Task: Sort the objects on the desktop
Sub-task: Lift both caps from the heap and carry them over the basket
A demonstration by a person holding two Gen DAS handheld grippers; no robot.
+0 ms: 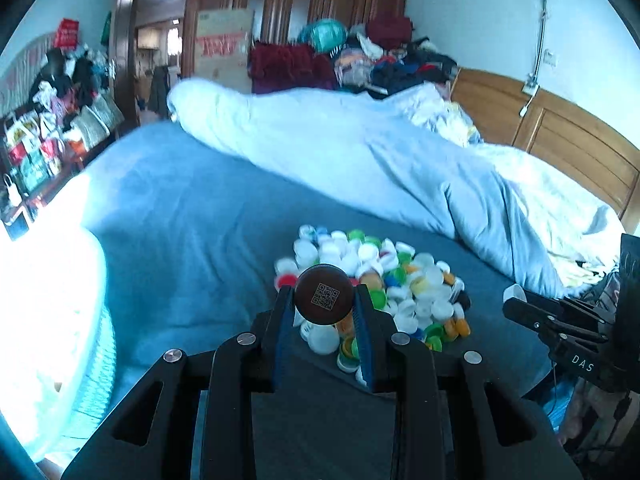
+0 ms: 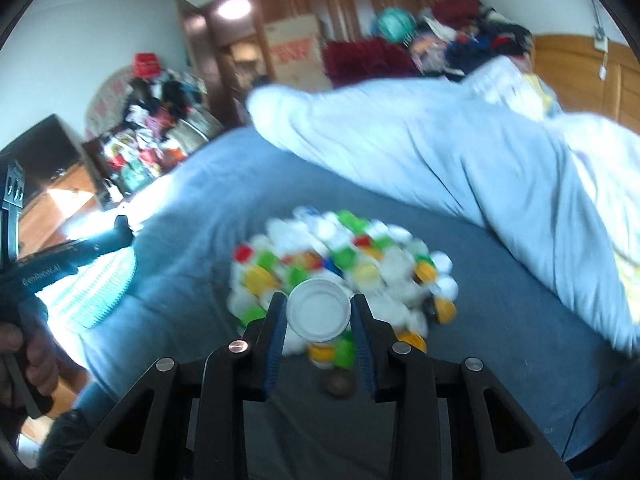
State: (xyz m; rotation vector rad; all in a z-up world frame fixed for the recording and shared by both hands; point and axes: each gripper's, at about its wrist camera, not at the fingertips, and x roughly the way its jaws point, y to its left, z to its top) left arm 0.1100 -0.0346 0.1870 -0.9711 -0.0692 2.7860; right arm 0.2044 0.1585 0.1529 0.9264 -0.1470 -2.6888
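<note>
We noted left gripper [image 1: 324, 300] pinching a brown cap [image 1: 325, 294], right gripper [image 2: 319, 312] clamping a white cap [image 2: 319, 309], both held clear of the cap pile [image 1: 384, 280] for sorting.

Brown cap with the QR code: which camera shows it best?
Left wrist view: the brown cap sits sharp between the left gripper fingers. The right wrist view shows only that gripper's side, the cap itself out of sight.
</note>
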